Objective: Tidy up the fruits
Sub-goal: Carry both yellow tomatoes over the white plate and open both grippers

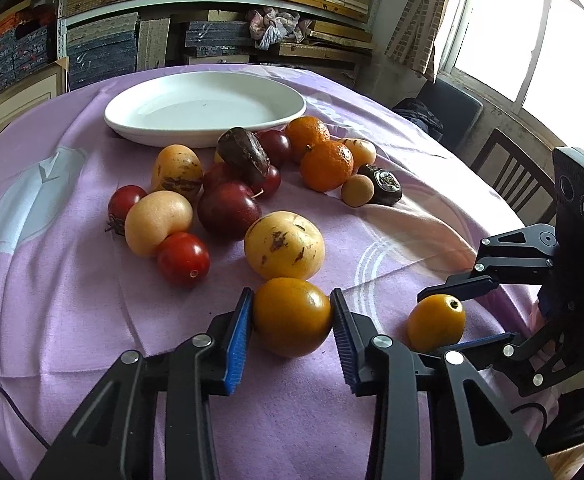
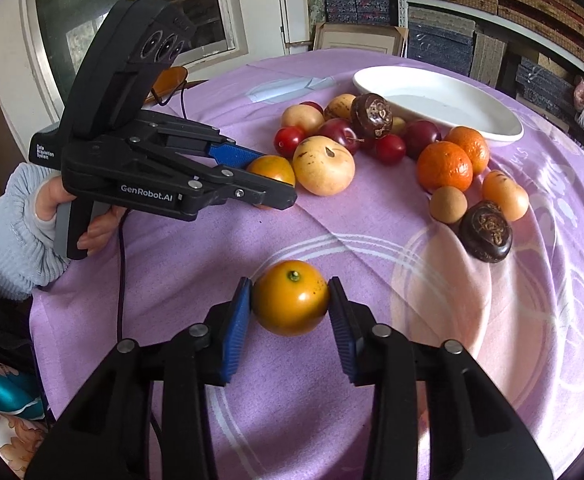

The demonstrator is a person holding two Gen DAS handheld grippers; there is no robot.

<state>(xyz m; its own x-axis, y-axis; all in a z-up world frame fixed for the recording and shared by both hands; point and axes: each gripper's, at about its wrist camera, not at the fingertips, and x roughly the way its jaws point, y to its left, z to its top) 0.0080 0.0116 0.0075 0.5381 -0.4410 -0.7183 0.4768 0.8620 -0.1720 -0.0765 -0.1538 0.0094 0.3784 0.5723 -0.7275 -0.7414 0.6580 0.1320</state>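
I am gripping one orange fruit (image 1: 291, 316) in the left claw (image 1: 292, 320) and another (image 2: 289, 297) in the right claw (image 2: 289, 300), both resting on the table (image 1: 71, 300). The plate (image 1: 283, 114) is sitting empty; all fruit is awaiting sorting.

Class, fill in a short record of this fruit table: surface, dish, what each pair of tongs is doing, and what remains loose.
surface: purple cloth
dish: white plate, nothing in it
left tongs: closed on a yellow-orange fruit resting on the cloth
right tongs: closed on a second yellow-orange fruit
loose fruit: pile beside the plate, including two mandarins and red plums
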